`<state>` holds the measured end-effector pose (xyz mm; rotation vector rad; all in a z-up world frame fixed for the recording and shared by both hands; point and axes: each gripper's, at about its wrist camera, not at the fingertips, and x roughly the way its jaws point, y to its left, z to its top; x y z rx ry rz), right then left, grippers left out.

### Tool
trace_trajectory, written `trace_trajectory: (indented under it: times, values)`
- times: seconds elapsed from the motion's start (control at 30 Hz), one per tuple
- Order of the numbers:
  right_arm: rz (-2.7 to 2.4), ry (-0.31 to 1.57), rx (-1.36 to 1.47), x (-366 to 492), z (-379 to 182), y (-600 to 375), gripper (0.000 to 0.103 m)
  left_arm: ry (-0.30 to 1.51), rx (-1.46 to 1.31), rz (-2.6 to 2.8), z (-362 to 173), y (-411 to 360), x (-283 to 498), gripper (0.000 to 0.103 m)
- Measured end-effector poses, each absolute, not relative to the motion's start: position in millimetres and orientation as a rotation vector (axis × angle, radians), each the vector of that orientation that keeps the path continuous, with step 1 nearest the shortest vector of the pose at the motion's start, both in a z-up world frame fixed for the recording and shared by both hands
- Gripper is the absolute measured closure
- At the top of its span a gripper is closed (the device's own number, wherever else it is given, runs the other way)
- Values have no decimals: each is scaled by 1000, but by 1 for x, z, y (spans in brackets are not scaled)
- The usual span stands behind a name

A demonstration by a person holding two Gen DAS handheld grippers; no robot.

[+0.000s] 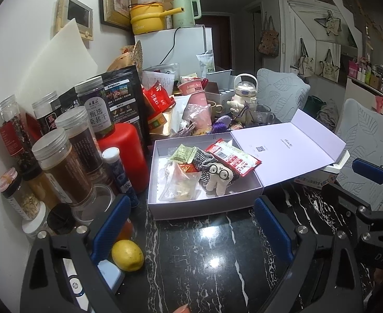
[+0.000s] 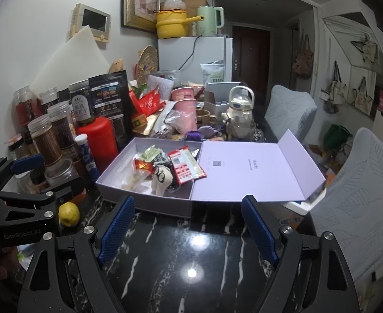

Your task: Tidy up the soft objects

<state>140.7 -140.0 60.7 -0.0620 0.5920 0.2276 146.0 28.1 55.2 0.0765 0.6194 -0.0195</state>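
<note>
The plush doll and packets already lie in the open box, both hand-held grippers gape empty, and the lid seems left to close.

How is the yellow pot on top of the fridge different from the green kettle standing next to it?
The yellow pot is squat and wide, while the green kettle is tall and narrow. The yellow pot has a long straight handle pointing sideways toward the kettle; the green kettle has a loop handle on its far side. A clear bag sits on top of the pot; nothing rests on the kettle. Both stand on the white fridge.
</note>
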Motion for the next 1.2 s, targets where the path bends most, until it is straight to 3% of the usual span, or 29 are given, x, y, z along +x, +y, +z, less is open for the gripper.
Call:
trace_trajectory:
  times: [1.2]
  values:
    - [215, 615, -58, 143, 56, -145, 18, 653, 82, -37, 45, 26, 150, 6]
